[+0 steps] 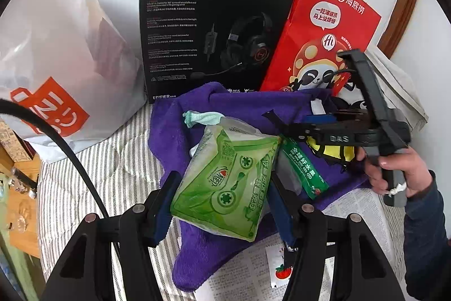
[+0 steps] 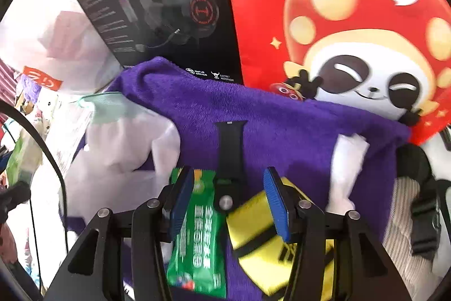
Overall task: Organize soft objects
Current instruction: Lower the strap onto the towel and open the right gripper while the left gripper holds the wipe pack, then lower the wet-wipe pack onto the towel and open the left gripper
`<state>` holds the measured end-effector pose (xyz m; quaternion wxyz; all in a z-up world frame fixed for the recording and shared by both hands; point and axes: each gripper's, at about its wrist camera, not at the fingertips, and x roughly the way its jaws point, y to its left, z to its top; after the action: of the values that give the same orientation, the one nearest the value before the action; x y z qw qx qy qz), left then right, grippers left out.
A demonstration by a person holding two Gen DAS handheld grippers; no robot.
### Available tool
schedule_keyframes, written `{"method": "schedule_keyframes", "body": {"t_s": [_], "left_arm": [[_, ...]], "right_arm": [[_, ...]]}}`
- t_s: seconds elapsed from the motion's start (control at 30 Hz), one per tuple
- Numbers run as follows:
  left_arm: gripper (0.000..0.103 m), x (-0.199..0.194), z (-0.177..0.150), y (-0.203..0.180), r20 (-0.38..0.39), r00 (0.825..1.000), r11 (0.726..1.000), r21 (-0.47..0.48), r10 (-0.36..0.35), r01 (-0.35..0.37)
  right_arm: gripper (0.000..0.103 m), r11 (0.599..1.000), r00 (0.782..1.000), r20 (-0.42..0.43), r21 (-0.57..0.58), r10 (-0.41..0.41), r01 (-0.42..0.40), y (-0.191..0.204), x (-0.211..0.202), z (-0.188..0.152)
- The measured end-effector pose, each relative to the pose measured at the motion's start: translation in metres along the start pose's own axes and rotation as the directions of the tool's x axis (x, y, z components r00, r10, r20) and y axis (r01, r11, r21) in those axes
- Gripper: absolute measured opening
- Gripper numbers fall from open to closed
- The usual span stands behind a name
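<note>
- Left gripper (image 1: 222,205) is clamped on a green tissue pack (image 1: 225,182), pads pressing both sides, pack held over the purple towel (image 1: 197,114).
- Right gripper (image 2: 229,202) has its jaws apart, gripping nothing. A green snack packet (image 2: 197,239) and a yellow pouch (image 2: 253,233) lie on the towel under it, with a black strap (image 2: 231,148) running up the middle.
- Behind the towel: black headset box (image 1: 214,24), red paper bag (image 1: 318,27), white plastic bag (image 1: 56,52).
</note>
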<state>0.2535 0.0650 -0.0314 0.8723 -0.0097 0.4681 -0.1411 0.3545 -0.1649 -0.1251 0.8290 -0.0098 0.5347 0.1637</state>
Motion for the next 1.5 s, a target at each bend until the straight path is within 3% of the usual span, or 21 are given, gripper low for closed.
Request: {"method": "schedule_keyframes", "body": {"t_s": [0.27, 0.6, 0.87, 1.2, 1.5], "left_arm": [[0.059, -0.004, 0.005, -0.021, 0.000, 1.000, 1.000, 0.023, -0.007, 0.007], [0.059, 0.065, 0.034, -0.072, -0.069, 0.997, 0.997, 0.075, -0.025, 0.030], [0.059, 0.133, 0.046, -0.086, -0.132, 0.988, 0.992, 0.114, 0.075, -0.060], [0.062, 0.163, 0.052, -0.094, -0.170, 0.968, 0.975, 0.153, 0.185, -0.159], [0.069, 0.165, 0.046, -0.103, -0.200, 0.966, 0.974, 0.184, 0.166, -0.130]], "right_arm": [[0.051, 1.000, 0.999, 0.030, 0.015, -0.019, 0.019, -0.006, -0.049, -0.035], [0.051, 0.996, 0.997, 0.070, 0.084, -0.040, 0.034, -0.039, -0.089, -0.096], [0.051, 0.990, 0.995, 0.083, 0.137, -0.047, 0.035, -0.055, -0.107, -0.134], [0.051, 0.988, 0.995, 0.092, 0.154, -0.038, 0.023, -0.057, -0.114, -0.145], [0.052, 0.986, 0.994, 0.104, 0.168, -0.023, 0.005, -0.048, -0.128, -0.169]]}}
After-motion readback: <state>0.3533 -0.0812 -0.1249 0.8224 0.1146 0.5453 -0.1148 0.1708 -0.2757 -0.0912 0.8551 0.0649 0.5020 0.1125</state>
